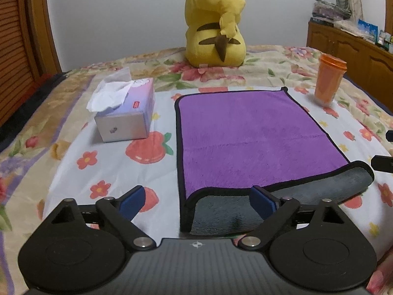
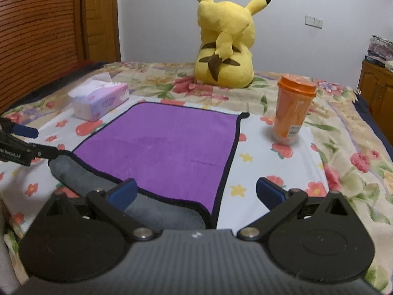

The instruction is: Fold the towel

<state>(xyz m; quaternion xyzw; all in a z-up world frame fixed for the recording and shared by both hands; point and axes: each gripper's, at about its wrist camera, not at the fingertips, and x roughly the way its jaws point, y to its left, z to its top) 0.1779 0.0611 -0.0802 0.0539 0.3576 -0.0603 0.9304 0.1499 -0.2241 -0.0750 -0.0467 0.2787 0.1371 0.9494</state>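
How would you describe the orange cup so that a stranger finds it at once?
On the flowered bed, look right of the purple towel. The orange cup stands upright there, apart from the towel. It is the only orange, lidded thing; the tissue box lies on the opposite side.

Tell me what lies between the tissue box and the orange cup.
The purple towel lies between the tissue box and orange cup, clearest in the right wrist view.

The towel (image 1: 248,132) is lying spread flat on the bed (image 1: 73,172), its purple plush side facing up and a thin black trim running around its edge. Its near edge (image 2: 147,204) is curling up and over, showing the grey underside. A faint crease is crossing the purple face from side to side. The far corners are lying flat against the flowered bedsheet.
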